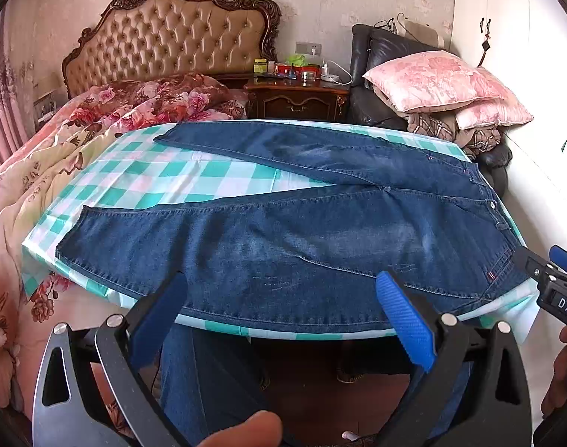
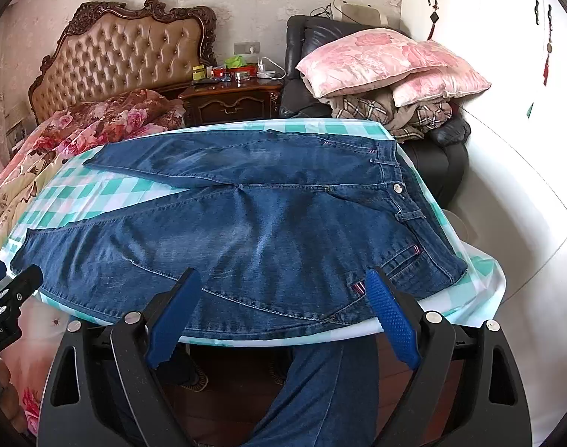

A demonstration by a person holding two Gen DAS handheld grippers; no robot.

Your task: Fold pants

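Dark blue jeans (image 1: 302,223) lie flat and spread on a table with a green-and-white checked cloth (image 1: 141,171), legs to the left, waistband to the right. My left gripper (image 1: 283,283) hovers open over the near leg's lower edge, with nothing between its blue pads. In the right wrist view the same jeans (image 2: 246,231) fill the table, and my right gripper (image 2: 283,279) stands open above the near edge by the hip pocket. The right gripper (image 1: 551,260) also shows at the left view's right edge, and the left gripper (image 2: 7,283) at the right view's left edge.
A bed with a floral quilt (image 1: 41,156) and a tufted headboard (image 1: 167,41) stands to the left. A wooden nightstand (image 1: 298,97) and a dark armchair with pink pillows (image 1: 443,82) lie behind the table. The person's legs (image 2: 320,391) show below the table edge.
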